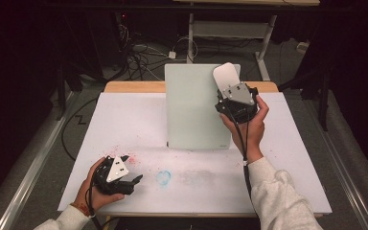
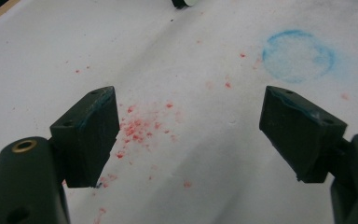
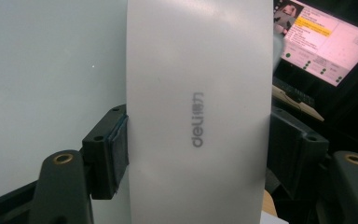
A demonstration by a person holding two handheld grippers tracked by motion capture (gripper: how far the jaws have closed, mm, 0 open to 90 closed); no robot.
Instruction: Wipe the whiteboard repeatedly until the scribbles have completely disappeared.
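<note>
My right gripper (image 1: 230, 91) is raised over the far right of the table, shut on a white oblong eraser (image 1: 226, 75) that sticks up from its jaws. In the right gripper view the eraser (image 3: 198, 112) carries grey "deli" lettering, with a jaw pressed against each long side. Just behind it stands a pale whiteboard (image 1: 194, 108), propped upright at the table's middle. My left gripper (image 1: 133, 181) rests low at the front left, open with nothing between its jaws. In the left gripper view it (image 2: 186, 135) hovers over red specks (image 2: 137, 126) on the white table.
A faint blue ring stain (image 1: 163, 177) marks the white table sheet (image 1: 287, 158) near the front middle; the ring stain (image 2: 298, 56) lies ahead of the left jaws. Cables (image 1: 139, 52) lie on the floor behind. A lit monitor (image 3: 324, 44) sits beyond the eraser.
</note>
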